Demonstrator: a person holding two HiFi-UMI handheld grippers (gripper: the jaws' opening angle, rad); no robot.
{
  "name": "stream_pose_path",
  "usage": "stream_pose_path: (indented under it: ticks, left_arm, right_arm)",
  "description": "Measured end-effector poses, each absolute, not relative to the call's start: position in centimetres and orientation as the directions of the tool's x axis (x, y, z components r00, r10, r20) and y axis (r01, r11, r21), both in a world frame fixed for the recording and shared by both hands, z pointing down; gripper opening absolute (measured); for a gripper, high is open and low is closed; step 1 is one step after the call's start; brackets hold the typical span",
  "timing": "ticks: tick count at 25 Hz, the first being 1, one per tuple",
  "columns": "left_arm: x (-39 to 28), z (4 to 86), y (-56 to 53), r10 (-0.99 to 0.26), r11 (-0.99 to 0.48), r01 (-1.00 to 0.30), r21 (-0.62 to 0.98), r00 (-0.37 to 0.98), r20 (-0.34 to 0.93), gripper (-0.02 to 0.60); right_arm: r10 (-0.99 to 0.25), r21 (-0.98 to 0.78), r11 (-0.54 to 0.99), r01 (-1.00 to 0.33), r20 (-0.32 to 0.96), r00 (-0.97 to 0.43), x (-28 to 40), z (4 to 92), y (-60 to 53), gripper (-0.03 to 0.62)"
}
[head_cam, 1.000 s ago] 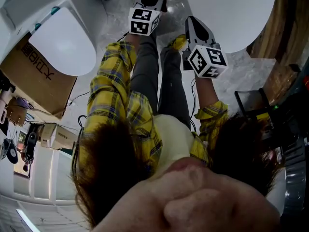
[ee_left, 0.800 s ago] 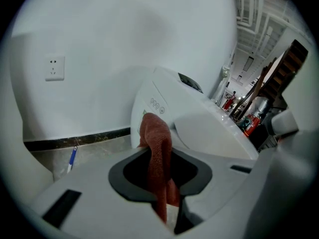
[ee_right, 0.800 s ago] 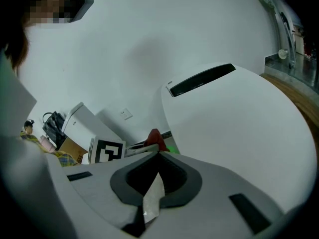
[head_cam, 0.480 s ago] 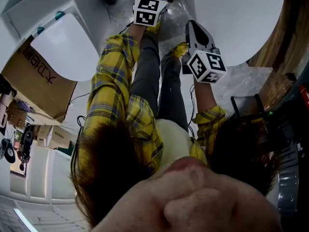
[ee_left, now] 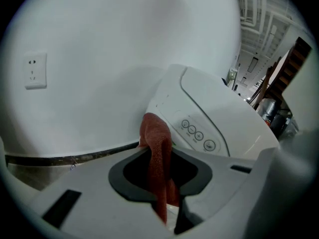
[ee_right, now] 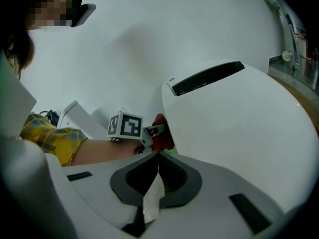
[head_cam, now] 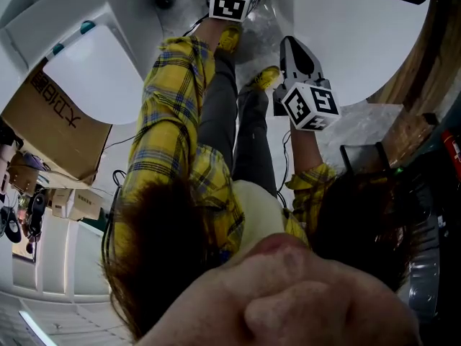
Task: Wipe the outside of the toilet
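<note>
Both tongs shut – red cloth at the toilet's side

My left tongs (ee_left: pixel 158 153) are clamped on a red cloth (ee_left: pixel 155 133) that sticks up past the tips. From my right tongs' view, that cloth sits right against the curved white flank of the toilet (ee_right: pixel 239 128), low beside its rim. My right tongs (ee_right: pixel 158 156) are closed too, pinching a pale scrap (ee_right: pixel 152 195) – paper or cloth, I can't tell. Beyond the left tongs stands another white toilet with a row of buttons (ee_left: pixel 219 118), near a wall socket (ee_left: pixel 36 71).
</note>
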State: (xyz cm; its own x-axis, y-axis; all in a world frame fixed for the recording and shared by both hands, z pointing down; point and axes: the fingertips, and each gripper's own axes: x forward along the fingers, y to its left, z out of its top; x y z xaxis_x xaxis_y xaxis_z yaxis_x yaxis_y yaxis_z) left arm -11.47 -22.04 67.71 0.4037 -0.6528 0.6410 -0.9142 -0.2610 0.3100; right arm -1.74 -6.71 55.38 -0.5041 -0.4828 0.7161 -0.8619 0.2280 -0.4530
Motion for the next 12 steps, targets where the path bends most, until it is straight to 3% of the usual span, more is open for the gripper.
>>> stream_pose_path:
  ticks: [12]
  left_arm:
    - [-10.6,69.1,-22.0,-0.627,-0.272,-0.895,0.353,0.443,0.641,0.084]
  right_arm:
    - [-0.481,-0.459,0.214,-0.862,0.719,-0.502,-1.2,56.2,-6.7,0.026]
